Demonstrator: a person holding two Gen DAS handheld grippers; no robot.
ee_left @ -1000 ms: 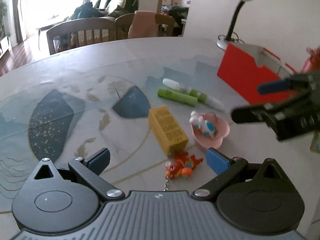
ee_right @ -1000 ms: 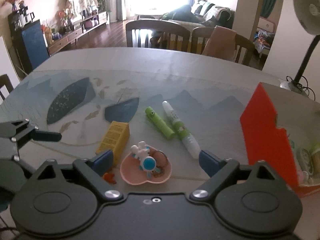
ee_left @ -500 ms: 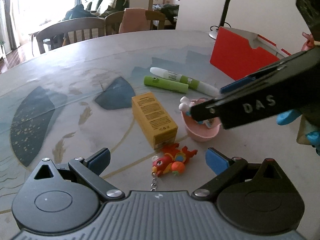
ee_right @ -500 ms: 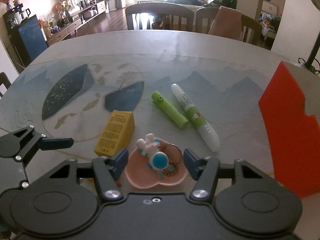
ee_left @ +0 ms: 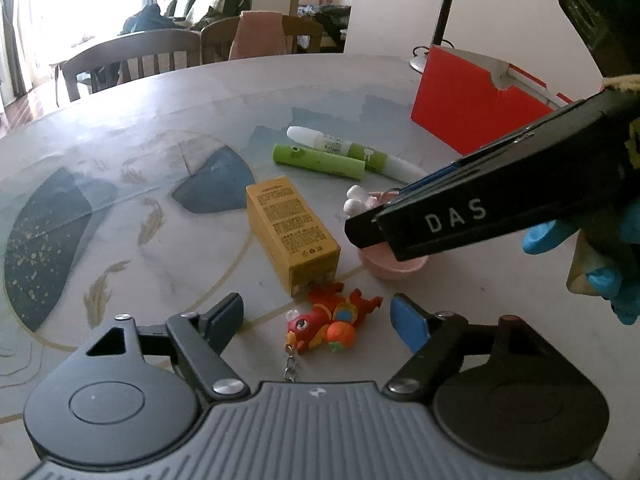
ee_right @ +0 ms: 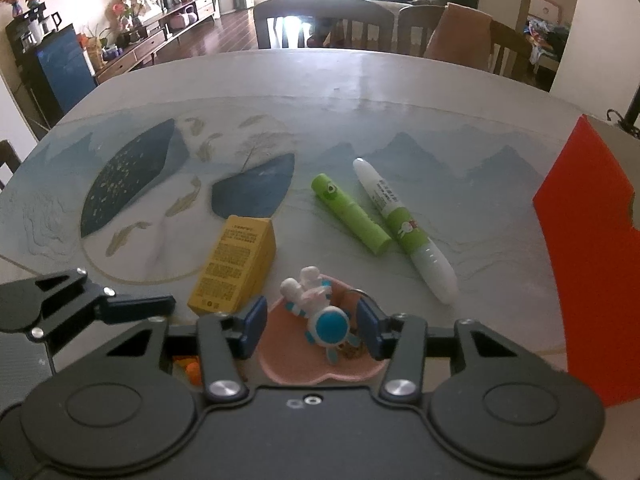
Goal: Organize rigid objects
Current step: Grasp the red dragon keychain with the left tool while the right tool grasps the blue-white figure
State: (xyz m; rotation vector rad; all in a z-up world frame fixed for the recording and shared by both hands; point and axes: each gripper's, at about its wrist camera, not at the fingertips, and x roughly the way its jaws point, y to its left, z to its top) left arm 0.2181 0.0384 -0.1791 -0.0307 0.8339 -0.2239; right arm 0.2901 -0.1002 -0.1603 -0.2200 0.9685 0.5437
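Note:
A red dragon keychain toy (ee_left: pixel 328 320) lies on the table between the blue pads of my left gripper (ee_left: pixel 318 320). Its jaws are closing, with gaps on both sides of the toy. In a pink dish (ee_right: pixel 288 368) a white and blue astronaut figure (ee_right: pixel 320 312) lies beside a key ring. My right gripper (ee_right: pixel 311 328) reaches down over that dish, jaws closing with the astronaut between the pads, untouched. In the left wrist view the right gripper's fingers (ee_left: pixel 480 208) hide most of the pink dish (ee_left: pixel 396 266). A blue-gloved hand (ee_left: pixel 624 288) holds it.
A yellow carton (ee_left: pixel 292 232) lies just left of the dish and behind the dragon. Farther back lie a green tube (ee_left: pixel 320 160) and a white and green pen (ee_left: pixel 352 152). A red open box (ee_left: pixel 468 108) stands at the right, a lamp (ee_left: pixel 440 20) behind it. Chairs (ee_left: pixel 136 56) line the far edge.
Both grippers came lower and closer to the objects. The right jaws narrowed a lot around the pink dish. The left jaws narrowed a little around the dragon toy.

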